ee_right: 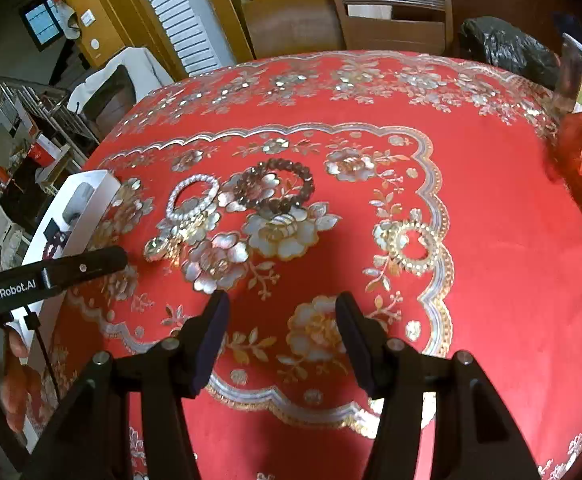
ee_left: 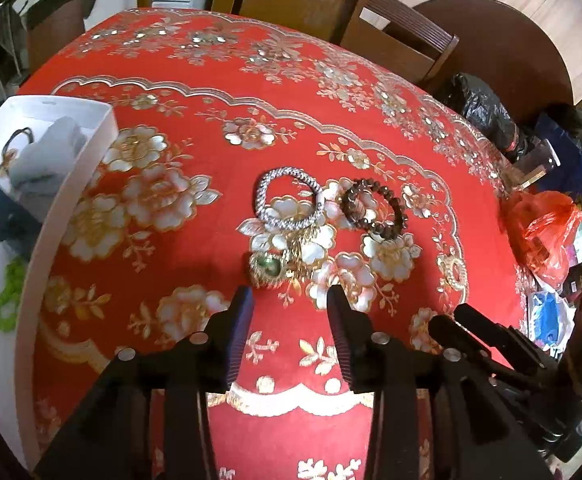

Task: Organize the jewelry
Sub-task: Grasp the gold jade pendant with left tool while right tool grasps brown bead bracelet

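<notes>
Two bracelets, a sparkly silver one [ee_left: 289, 200] and a dark beaded one [ee_left: 373, 208], lie touching on our red embroidered tablecloth [ee_left: 219, 80]; our left gripper [ee_left: 289, 300] and right gripper [ee_right: 283, 308] hover with fingers apart, clasping nothing.

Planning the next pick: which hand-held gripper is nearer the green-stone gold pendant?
Left. The left hand-held gripper is open just short of the pendant; the right hand-held gripper, also open, sits farther off to its right.

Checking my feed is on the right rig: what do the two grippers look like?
Both are matte black, with angular linkages and silver pivot screws. The left gripper and right gripper have ribbed, dark fingers. The left one's body carries white "GenRobot.AI" lettering and a thin black cable.
</notes>
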